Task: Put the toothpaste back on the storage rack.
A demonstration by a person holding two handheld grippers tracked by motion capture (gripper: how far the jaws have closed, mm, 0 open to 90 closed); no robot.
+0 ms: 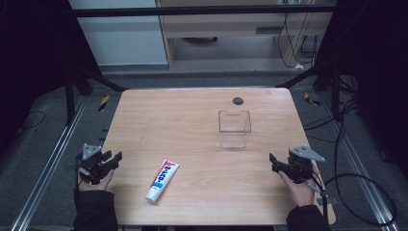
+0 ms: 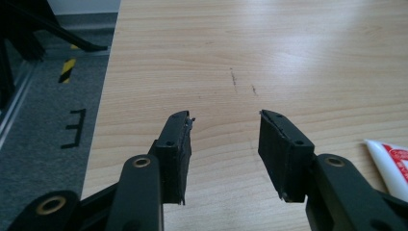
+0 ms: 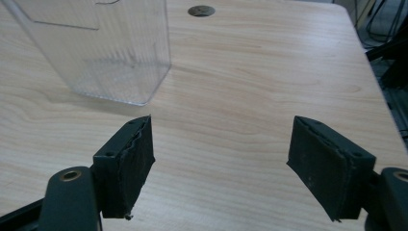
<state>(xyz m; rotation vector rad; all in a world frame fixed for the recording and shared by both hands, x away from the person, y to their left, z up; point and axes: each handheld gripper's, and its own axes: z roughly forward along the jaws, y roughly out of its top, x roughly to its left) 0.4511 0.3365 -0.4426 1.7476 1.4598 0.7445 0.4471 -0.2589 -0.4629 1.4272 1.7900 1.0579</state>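
A white toothpaste tube (image 1: 162,180) with red and blue print lies flat near the table's front, left of centre; its end shows at the right edge of the left gripper view (image 2: 392,163). A clear plastic box (image 1: 234,128) stands upright right of centre, also in the right gripper view (image 3: 98,45). My left gripper (image 1: 115,159) rests at the table's left edge, open and empty (image 2: 225,130). My right gripper (image 1: 274,161) sits at the right edge, open wide with nothing between its jaws (image 3: 223,139).
The wooden table (image 1: 192,110) has a dark round grommet (image 1: 237,100) near its far edge, seen too in the right gripper view (image 3: 201,10). Grey floor, metal rails and cables (image 1: 365,192) surround the table.
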